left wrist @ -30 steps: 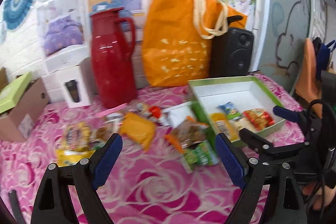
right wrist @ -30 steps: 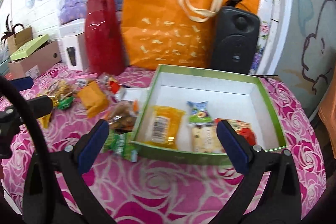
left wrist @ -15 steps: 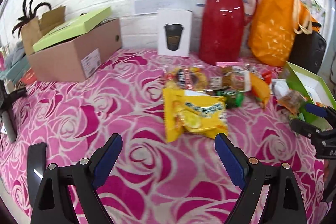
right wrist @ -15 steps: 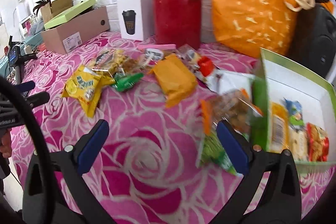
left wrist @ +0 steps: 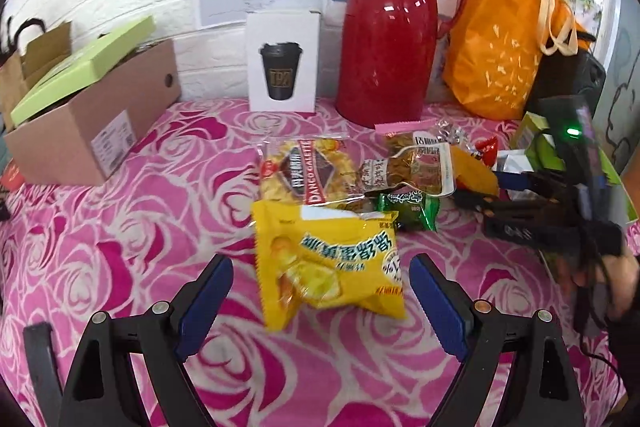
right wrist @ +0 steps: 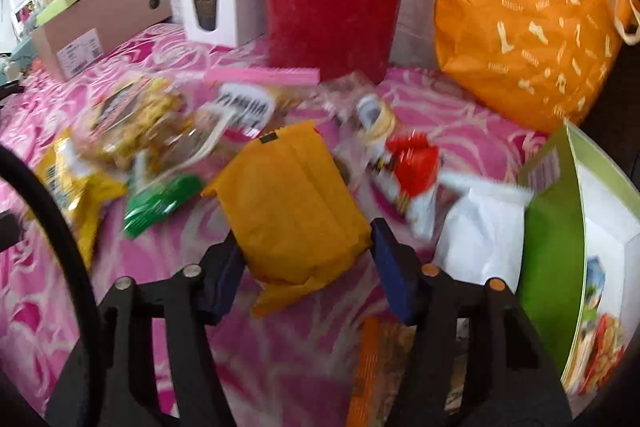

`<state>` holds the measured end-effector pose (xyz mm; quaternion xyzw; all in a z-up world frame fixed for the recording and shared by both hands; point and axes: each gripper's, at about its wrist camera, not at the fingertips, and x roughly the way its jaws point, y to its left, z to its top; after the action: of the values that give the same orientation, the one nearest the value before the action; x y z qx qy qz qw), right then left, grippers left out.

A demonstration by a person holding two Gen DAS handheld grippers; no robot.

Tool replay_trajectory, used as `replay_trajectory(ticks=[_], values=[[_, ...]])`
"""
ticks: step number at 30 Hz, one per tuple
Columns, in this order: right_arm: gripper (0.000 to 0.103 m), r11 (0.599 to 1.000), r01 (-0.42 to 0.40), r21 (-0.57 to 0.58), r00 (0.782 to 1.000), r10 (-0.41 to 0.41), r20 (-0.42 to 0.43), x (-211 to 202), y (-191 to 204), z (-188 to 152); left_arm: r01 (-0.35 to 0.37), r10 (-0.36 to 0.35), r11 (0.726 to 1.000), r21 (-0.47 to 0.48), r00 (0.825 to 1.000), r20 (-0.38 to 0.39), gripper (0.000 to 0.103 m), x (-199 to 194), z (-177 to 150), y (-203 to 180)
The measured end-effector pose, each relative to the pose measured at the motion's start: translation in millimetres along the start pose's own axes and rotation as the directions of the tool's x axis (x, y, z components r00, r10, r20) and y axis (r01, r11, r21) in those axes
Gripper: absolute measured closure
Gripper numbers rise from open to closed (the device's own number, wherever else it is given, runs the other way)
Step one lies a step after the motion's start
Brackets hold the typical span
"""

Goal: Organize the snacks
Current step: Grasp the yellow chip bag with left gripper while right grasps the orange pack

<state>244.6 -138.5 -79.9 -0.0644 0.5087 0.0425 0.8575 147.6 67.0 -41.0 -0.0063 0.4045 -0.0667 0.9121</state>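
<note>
Left wrist view
Left gripper (left wrist: 320,291): wide open, holding nothing; its blue pads (left wrist: 438,301) stand either side of the near end of the yellow packet, apart from it.
Yellow packet (left wrist: 328,263): puffy bright yellow wrapper with blue lettering and a pictured pastry, lying on the pink rose cloth (left wrist: 120,267) nearest the camera (slightly blurred).
Snack pile: behind the yellow packet lie a clear galette pack (left wrist: 308,171) with a dark diamond label, a small green packet (left wrist: 412,207) and a clear bag of brown pieces (left wrist: 416,167), all overlapping or touching.
Backdrop: red jug (left wrist: 392,39), white cup box (left wrist: 282,61), orange bag (left wrist: 508,39) and a cardboard carton (left wrist: 96,123) stand along the wall.
Right gripper (left wrist: 492,187): seen from the side at the pile's right edge, reaching in among the packets.

Right wrist view
Right gripper (right wrist: 306,259): jaws partly closed, pads at both sides of the orange packet's near end; whether they press it or only flank it I cannot tell (motion blur).
Orange packet (right wrist: 292,203): flat, matte mustard-orange wrapper with a folded back seam, lying lengthwise on the cloth.
Green box (right wrist: 560,227): at right, white inside, with a few packets visible at its lower edge.
Neighbours: a red-and-white wrapper (right wrist: 416,163) and a white packet (right wrist: 484,231) lie between the orange packet and the box.
</note>
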Motion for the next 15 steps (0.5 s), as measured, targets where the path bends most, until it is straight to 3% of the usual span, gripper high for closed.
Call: replay_trajectory(ticks=[5, 7, 8, 9, 10, 12, 15], values=[[0.041, 0.995, -0.086, -0.043, 0.996, 0.084, -0.032, -42, 20, -38, -0.018, 0.02, 0.999, 0.03, 0.998, -0.064, 0.011, 39, 1, -7], [0.031, 0.987, -0.157, -0.042, 0.987, 0.156, -0.031, -52, 23, -50, 0.002, -0.002, 1.0, 0.0, 0.997, -0.076, 0.013, 46, -3, -3], [0.027, 0.983, -0.177, -0.049, 0.984, 0.176, -0.021, -56, 23, -54, 0.038, -0.04, 0.999, -0.017, 0.995, -0.091, 0.026, 48, -5, -1], [0.019, 0.983, -0.172, -0.068, 0.985, 0.172, -0.009, -56, 25, -55, 0.069, -0.072, 0.997, -0.031, 0.992, -0.107, 0.035, 48, -6, 0], [0.016, 0.985, -0.152, -0.084, 0.988, 0.152, -0.005, -53, 27, -53, 0.077, -0.08, 0.997, -0.031, 0.991, -0.105, 0.037, 44, -9, 0], [0.016, 0.988, -0.13, -0.084, 0.991, 0.13, -0.012, -47, 27, -51, 0.081, -0.082, 0.997, -0.014, 0.99, -0.113, 0.04, 36, -14, -2], [0.016, 0.983, -0.166, -0.072, 0.986, 0.166, -0.015, -36, 30, -48, 0.101, -0.105, 0.994, -0.039, 0.988, -0.117, 0.039, 19, -25, -1]])
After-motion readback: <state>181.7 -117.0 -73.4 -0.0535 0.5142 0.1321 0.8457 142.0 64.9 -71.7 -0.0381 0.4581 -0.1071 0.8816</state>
